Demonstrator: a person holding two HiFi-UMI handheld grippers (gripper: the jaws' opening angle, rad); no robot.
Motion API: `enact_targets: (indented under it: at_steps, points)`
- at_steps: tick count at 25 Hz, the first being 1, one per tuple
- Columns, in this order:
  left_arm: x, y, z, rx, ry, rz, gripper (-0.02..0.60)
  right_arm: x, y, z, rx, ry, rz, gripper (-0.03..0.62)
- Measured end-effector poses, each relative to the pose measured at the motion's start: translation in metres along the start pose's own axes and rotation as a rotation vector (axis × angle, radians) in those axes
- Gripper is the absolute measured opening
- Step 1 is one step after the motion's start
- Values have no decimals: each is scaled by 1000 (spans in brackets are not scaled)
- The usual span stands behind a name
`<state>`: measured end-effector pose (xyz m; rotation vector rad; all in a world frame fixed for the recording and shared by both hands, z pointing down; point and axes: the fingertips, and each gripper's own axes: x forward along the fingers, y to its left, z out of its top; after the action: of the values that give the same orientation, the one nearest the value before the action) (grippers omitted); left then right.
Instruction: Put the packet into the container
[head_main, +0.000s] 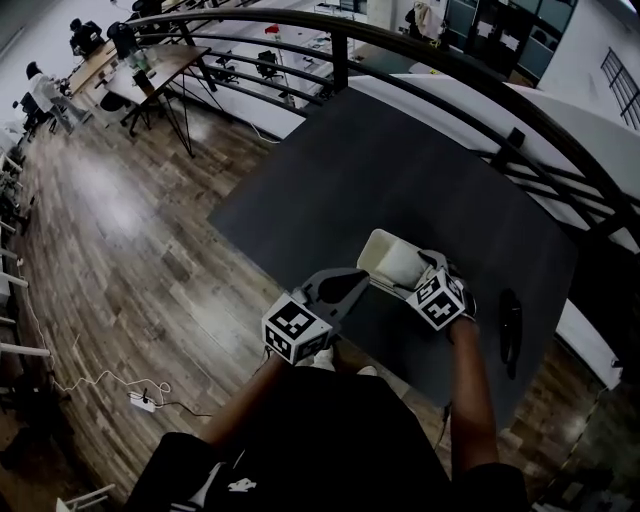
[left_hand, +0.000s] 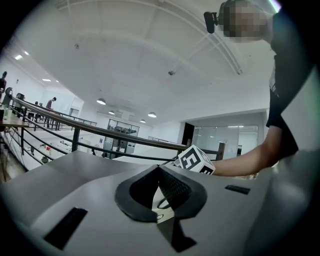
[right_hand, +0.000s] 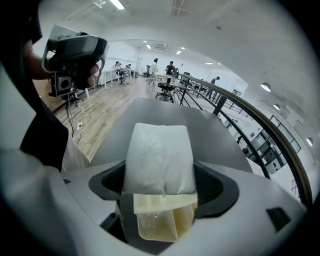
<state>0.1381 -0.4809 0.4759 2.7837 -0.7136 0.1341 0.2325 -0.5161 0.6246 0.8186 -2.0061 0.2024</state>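
Right gripper (head_main: 415, 272) (forearm outstretched) clamps packet (right_hand: 159, 157) at container (head_main: 385, 258).

- Big open-plan office, by the looks of it
- Desks (head_main: 155, 68) with people (head_main: 45, 88) sitting
- Wood floor (head_main: 120, 230), black railing (head_main: 340, 55), ceiling strip lights (right_hand: 118, 4)

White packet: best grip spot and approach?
Probably as the right gripper has it: pinch the packet across its two long edges near one end, coming in lengthwise. It is a puffy pillow, narrower that way, and most of it juts out free.
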Motion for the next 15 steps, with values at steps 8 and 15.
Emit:
enact_targets:
  at_steps: [8,15]
  points:
    - [-11,11,1,-4,-3,52,6,25,-6,-6,18,20,58,403]
    - [-14,13,-3,-9,2,76,6,33,-12,-5,-6,30,72,403]
